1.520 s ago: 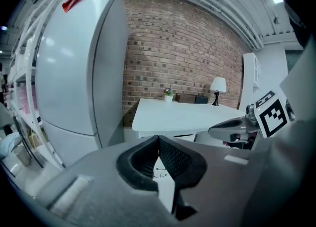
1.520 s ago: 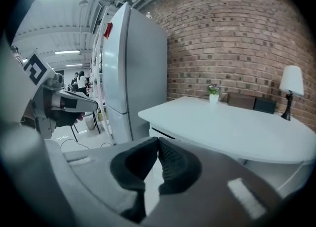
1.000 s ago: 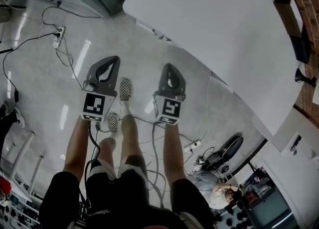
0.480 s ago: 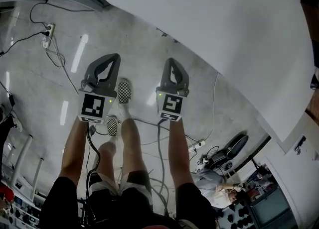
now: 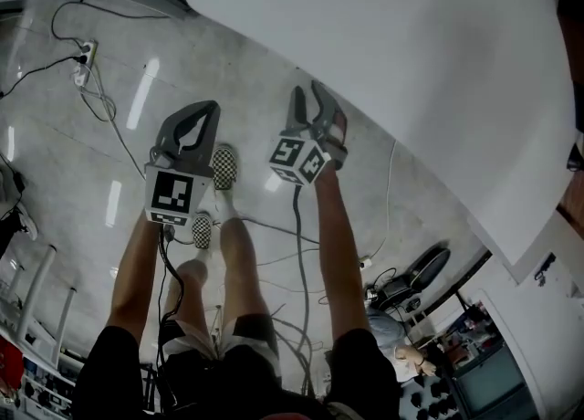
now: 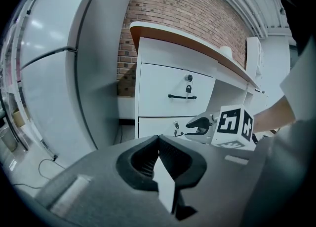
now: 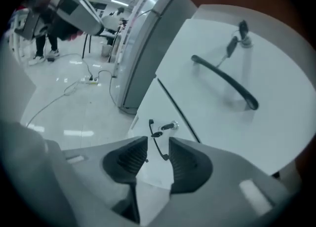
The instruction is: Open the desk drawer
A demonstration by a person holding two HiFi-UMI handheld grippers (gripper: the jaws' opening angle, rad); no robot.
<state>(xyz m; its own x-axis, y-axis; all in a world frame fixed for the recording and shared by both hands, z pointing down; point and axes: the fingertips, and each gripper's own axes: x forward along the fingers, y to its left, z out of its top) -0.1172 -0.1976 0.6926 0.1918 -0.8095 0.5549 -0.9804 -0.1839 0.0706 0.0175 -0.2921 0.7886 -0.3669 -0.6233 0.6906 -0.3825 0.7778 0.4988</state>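
Note:
A white drawer unit (image 6: 158, 85) stands under the desk top (image 5: 411, 44). Its upper drawer has a black bar handle (image 7: 224, 80) and keys (image 7: 242, 28) hanging in the lock. The lower drawer (image 6: 150, 125) has a thin black handle (image 7: 157, 142) beside a lock. My right gripper (image 7: 157, 152), rolled on its side (image 5: 308, 91), is close to the lower drawer. Its jaws have just been opening and stand apart, and the thin handle shows in the gap without touching the pads. My left gripper (image 6: 158, 142) hangs back further left (image 5: 199, 115), shut on nothing.
Cables and a power strip (image 5: 87, 48) lie on the glossy floor. The person's checkered shoes (image 5: 225, 164) are below the grippers. A grey curved partition (image 6: 54, 73) stands left of the drawers, with a brick wall (image 6: 163, 9) behind. Someone sits at lower right (image 5: 401, 345).
The right gripper has rolled onto its side, moved toward the desk, and its jaws have parted. The left gripper has barely shifted in the head view.

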